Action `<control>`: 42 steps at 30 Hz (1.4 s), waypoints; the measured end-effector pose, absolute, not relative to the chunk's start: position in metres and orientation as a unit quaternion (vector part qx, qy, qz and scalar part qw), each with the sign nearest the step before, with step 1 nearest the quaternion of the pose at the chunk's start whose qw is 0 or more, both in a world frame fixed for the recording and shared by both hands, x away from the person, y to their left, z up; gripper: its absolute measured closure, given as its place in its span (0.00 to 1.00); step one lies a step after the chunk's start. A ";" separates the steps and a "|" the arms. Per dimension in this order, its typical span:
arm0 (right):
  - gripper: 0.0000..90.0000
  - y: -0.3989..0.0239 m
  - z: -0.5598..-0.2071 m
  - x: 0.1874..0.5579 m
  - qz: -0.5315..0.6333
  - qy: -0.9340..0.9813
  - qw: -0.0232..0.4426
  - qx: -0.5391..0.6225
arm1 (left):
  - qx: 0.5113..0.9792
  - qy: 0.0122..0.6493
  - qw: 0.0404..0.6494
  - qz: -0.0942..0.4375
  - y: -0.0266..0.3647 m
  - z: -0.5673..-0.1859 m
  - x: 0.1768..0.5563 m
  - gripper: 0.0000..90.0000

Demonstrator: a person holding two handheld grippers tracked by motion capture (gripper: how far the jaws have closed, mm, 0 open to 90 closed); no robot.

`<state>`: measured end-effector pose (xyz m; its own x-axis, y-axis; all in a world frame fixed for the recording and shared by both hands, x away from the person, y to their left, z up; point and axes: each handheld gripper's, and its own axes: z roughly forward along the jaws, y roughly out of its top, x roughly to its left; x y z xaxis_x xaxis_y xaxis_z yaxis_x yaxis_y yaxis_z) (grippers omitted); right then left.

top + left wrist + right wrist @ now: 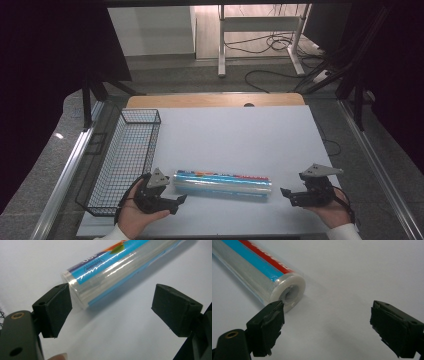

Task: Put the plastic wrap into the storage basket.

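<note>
Roll (pixel 222 184) of clear film, wrapped in a blue and red printed label, lies on its side on the white table top (pixel 240 140), near the front edge and about in the middle between the two hands. We see that its long axis runs from left to right in the high view.

In the left gripper view the near end of the roll (pixel 117 267) is just beyond the tip of the left-hand jaw, and we cannot tell if it touches it. In the right gripper view the other end of the roll (pixel 257 272) shows its white rim and hollow core, just above the left-hand jaw.

We see the left gripper (pixel 180 201) held in the person's left hand (pixel 137 217), just beside the left end of the roll, with its jaws spread wide and nothing between them. The right gripper (pixel 286 193) is in the right hand (pixel 332 210), near the right end of the roll but apart from it, and its jaws also stand wide apart and hold nothing.

A black wire basket (pixel 127 157) stands at the left side of the table top, behind the left gripper. Beyond the white sheet we see a strip of bare wood (pixel 210 100) of the table, and farther off some cables (pixel 280 45) on the floor.
</note>
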<state>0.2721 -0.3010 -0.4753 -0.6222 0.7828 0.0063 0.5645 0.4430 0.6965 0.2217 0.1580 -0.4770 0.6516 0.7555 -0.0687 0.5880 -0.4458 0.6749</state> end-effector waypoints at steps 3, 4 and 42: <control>0.14 -0.300 -0.476 0.272 0.337 0.837 0.158 0.402 | 0.842 0.400 0.341 0.121 0.158 -0.478 0.222 0.18; 0.14 -0.299 -0.476 0.272 0.334 0.838 0.160 0.401 | 0.842 0.400 0.340 0.121 0.158 -0.478 0.222 0.18; 0.15 -0.222 -0.435 0.291 0.287 0.906 0.128 0.283 | 0.847 0.400 0.330 0.114 0.165 -0.483 0.214 0.18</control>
<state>0.2911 -0.2217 -0.4346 -0.8066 0.5870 -0.0697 0.4395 0.6743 0.5934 0.2136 0.1652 -0.4830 0.6537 0.7533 -0.0721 0.6033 -0.4613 0.6506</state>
